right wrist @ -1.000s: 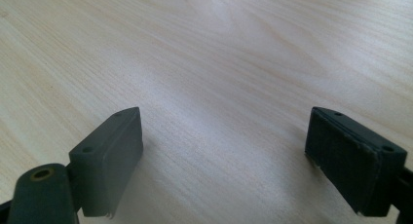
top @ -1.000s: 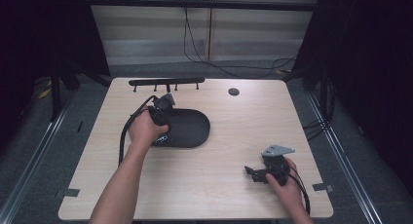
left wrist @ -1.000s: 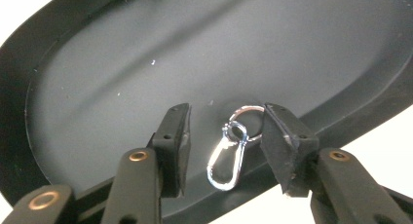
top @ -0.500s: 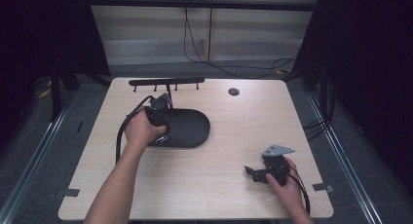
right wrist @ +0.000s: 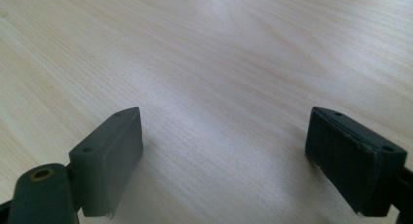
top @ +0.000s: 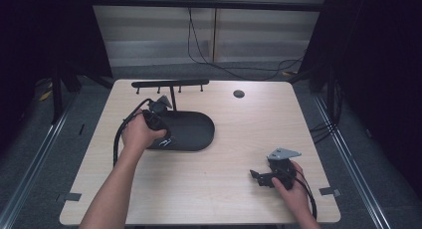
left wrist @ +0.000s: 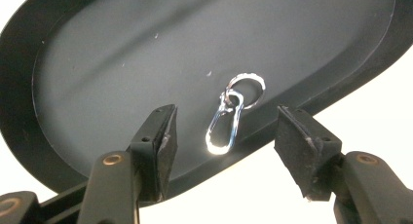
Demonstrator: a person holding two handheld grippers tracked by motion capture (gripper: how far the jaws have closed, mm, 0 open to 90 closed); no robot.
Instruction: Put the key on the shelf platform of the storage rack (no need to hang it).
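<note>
A black oval tray [top: 194,132] lies left of the table's middle. In it, near its front rim, rests a silver carabiner clip on a key ring [left wrist: 225,124]. My left gripper [top: 164,139] hangs over that rim, and its jaws have just been opening. In the left gripper view the left gripper [left wrist: 226,141] stands open, the clip lying between the pads [left wrist: 168,141] without touching them. My right gripper [top: 256,178] rests low over the bare wood at the front right. The right gripper view shows it [right wrist: 224,156] wide open with nothing between its jaws.
A black bar with small hooks [top: 169,83] stands on a post behind the tray. A small dark round disc [top: 239,93] lies at the back of the wooden table [top: 224,199]. Dark curtains and cables surround the table.
The left hand has shifted only slightly over the tray's front rim. The right hand and its gripper have stayed where they were.
</note>
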